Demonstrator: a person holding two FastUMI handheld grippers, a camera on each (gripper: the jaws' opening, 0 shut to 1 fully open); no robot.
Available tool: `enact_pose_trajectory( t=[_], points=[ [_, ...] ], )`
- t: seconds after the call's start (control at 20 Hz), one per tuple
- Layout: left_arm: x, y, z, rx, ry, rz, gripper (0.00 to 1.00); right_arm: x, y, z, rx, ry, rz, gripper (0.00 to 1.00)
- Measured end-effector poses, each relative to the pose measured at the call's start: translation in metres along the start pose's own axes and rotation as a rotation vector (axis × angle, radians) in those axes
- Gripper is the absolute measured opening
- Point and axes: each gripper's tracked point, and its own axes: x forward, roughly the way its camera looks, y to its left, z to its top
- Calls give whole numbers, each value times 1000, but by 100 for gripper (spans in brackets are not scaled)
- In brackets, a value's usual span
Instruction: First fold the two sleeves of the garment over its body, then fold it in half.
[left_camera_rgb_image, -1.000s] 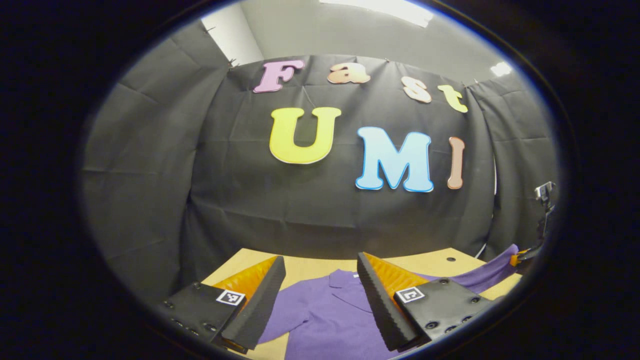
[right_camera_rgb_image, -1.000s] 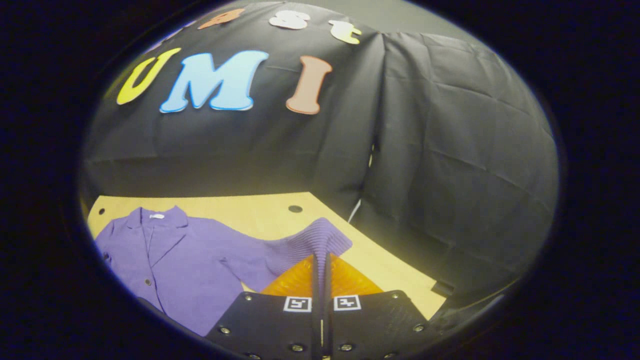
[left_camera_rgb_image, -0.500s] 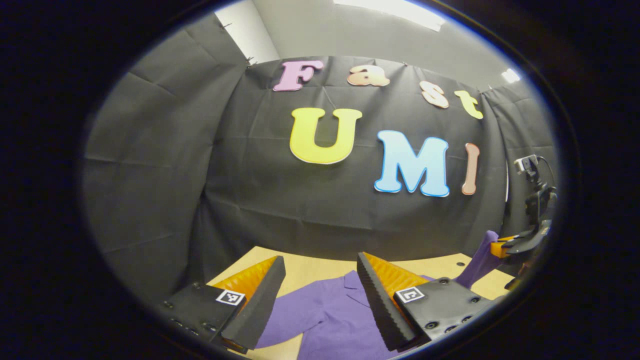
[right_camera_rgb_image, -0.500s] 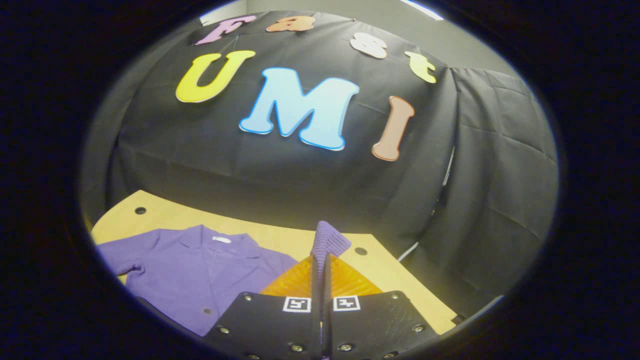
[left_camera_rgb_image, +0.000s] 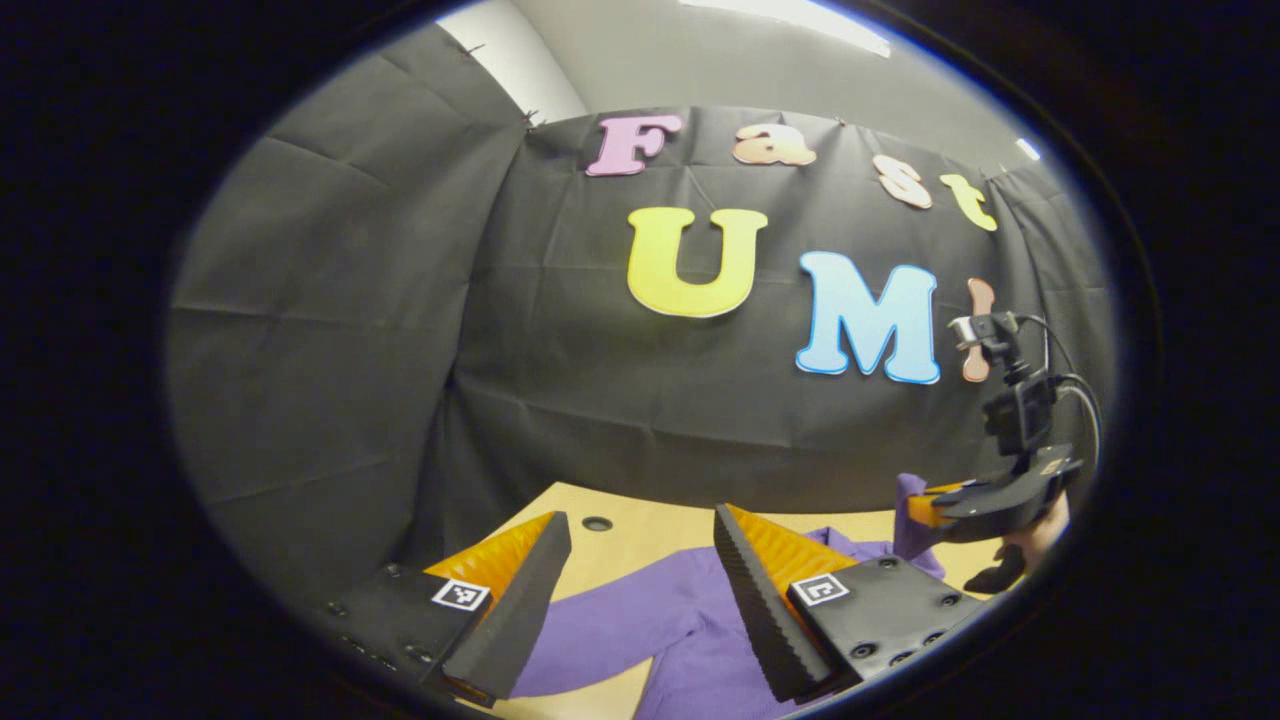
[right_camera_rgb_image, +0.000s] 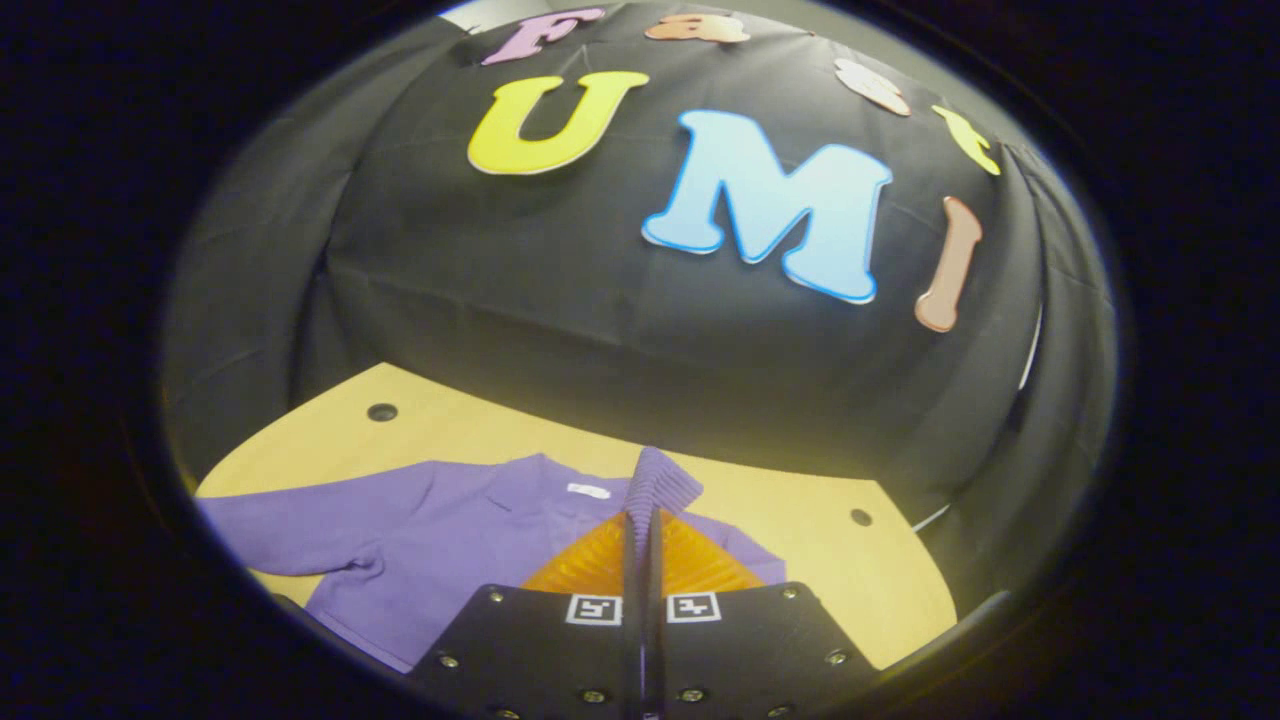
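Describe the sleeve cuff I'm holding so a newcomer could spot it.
On the tan table lies a purple cardigan. Its ribbed cuff stands pinched in the right tongs, lifted above the collar, unlike the other sleeve, which lies flat.

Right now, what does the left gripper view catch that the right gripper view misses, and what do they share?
The left gripper view has the left claw open above the purple garment, plus the right claw from outside, with the hand holding it, lifting a sleeve cuff. The right gripper view has the ribbed cuff pinched between the right claw fingers close up, the collar tag, and the other sleeve lying flat, not yet folded. Both show the garment spread on the wooden table.
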Motion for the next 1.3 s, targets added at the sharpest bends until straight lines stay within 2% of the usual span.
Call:
enact_pose_trajectory(
  t=[0.3, 0.55, 0.8, 0.85, 0.95, 1.1, 1.15, 1.2, 1.25, 1.3],
  points=[
    [-7, 13, -17, 15, 30, 45, 94, 21, 65, -17, 3, 55, 150, 2],
    [-15, 30, -32, 27, 53, 99, 94, 34, 109, -33, -40, 103, 239, 2],
    [-27, 60, -53, 37, 99, 182, 94, 42, 128, -49, -55, 158, 279, 0],
    [-28, 63, -54, 30, 104, 198, 94, 41, 129, -49, -56, 160, 286, 5],
    [-30, 70, -58, 16, 110, 226, 94, 35, 133, -48, -50, 159, 319, 6],
    [-32, 77, -68, 0, 127, 259, 94, 19, 134, -33, -33, 124, 365, 30],
    [-32, 80, -72, -3, 134, 270, 94, 16, 133, -29, -34, 108, 370, 33],
    [-32, 82, -76, -5, 142, 280, 94, 11, 130, -24, -35, 95, 376, 54],
    [-31, 84, -80, -9, 151, 291, 94, 8, 127, -21, -37, 79, 378, 59],
    [-32, 87, -86, -12, 161, 304, 94, 2, 123, -16, -41, 62, 375, 76]
  ],
)
